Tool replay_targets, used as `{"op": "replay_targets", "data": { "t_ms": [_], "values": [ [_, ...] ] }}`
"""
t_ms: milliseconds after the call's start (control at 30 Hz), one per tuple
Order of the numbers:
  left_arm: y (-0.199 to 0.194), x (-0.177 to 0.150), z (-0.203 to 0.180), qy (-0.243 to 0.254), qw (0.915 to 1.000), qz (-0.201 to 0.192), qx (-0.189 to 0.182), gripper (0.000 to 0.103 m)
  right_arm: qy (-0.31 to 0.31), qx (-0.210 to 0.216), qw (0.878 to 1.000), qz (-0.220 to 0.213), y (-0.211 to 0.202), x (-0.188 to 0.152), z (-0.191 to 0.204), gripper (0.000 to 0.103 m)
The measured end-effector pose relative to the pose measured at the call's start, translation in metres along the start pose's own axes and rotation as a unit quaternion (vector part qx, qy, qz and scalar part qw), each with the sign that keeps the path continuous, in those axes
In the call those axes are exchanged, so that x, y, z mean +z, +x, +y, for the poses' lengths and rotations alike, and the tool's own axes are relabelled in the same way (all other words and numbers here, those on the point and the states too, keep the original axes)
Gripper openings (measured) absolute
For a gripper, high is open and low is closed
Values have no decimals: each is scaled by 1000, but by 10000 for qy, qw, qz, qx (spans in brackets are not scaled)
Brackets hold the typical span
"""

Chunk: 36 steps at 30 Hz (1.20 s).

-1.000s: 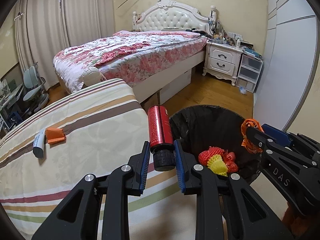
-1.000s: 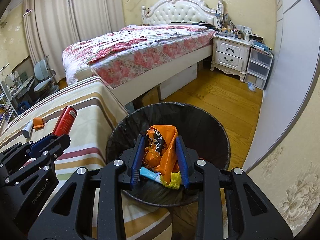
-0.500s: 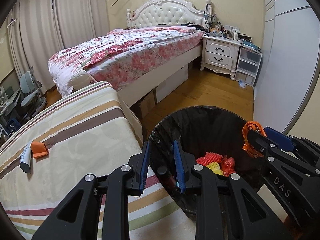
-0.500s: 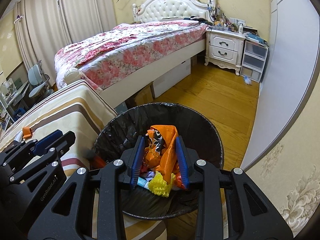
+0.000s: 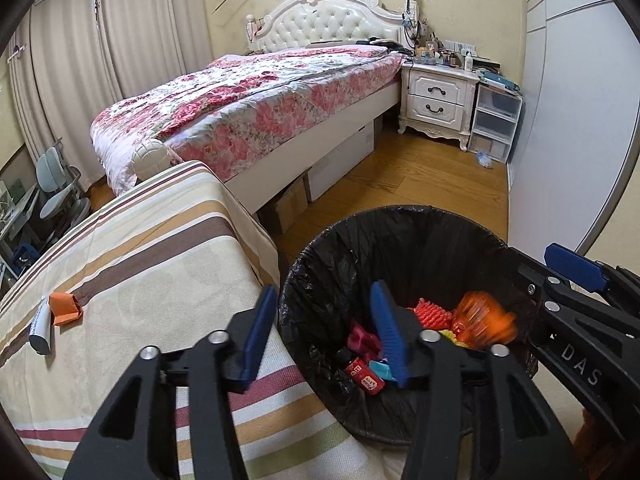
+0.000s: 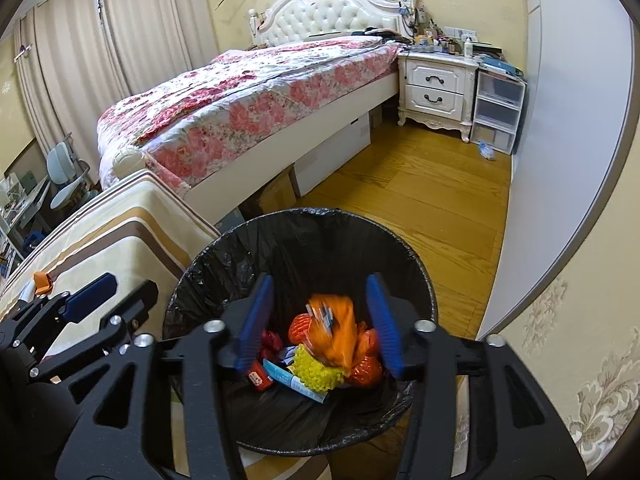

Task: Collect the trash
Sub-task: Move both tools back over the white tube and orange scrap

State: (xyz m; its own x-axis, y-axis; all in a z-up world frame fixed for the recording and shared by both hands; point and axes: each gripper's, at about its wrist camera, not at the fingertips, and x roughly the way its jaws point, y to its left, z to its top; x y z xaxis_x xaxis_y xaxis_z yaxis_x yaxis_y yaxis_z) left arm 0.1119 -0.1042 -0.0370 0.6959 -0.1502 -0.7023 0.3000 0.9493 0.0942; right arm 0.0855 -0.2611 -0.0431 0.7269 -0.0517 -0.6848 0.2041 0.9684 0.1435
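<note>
Both jaws of the left hand-held gripper (image 5: 324, 330) are seen spread wide and released, with nothing between them; one finger is placed over the striped bench (image 5: 132, 264) and the other over the rim of the trash bin (image 5: 404, 224). Just beyond and below its fingers, a red bottle (image 5: 362, 372) is seen lying on the bin's floor, beside a dark red scrap (image 5: 362, 338) and a light blue wrapper (image 5: 378, 369).

The right hand-held gripper (image 6: 320, 320) is likewise opened wide and is held above the bin's mouth (image 6: 304, 220). Between and below its fingers an orange wrapper (image 6: 334, 330) is caught blurred, clear of both pads, above the heap of trash. Under it a yellow ridged piece (image 6: 316, 370), red ridged pieces (image 6: 364, 368) and a blue-and-white tube (image 6: 294, 380) are piled on the black liner.

To the left of the left hand-held gripper, well apart from it, a white tube (image 5: 40, 326) and a folded orange paper (image 5: 66, 308) are left lying on the bench, touching each other.

Farther off, beyond the bin, wooden floor (image 6: 420, 200) is seen, then a bed with a floral cover (image 6: 256, 96), and a white nightstand (image 6: 436, 90) to the right of the bed's head.
</note>
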Motion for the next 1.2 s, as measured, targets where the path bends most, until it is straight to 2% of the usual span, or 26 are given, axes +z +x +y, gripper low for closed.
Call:
{"op": "replay_targets", "data": {
  "t_ms": [100,267,567,900,1200],
  "values": [
    [-1,1,0,10,10000,-30,22,62,9,-23,10000,0,-1,0,-2,52],
    [-4,0,4,15,9999,-99,131,69,16,-90,10000,-36,-4,-1,-2,58],
    [-11,-11,43,-312,9985,25,456,71,-88,9,10000,4,-7,-3,10,62],
    [-26,-31,113,-852,9905,129,1074,71,-496,516,9973,149,-7,-9,69,62],
    [-35,-53,189,-1443,9744,280,1700,71,-1186,1026,9865,462,0,-25,147,62]
  ]
}}
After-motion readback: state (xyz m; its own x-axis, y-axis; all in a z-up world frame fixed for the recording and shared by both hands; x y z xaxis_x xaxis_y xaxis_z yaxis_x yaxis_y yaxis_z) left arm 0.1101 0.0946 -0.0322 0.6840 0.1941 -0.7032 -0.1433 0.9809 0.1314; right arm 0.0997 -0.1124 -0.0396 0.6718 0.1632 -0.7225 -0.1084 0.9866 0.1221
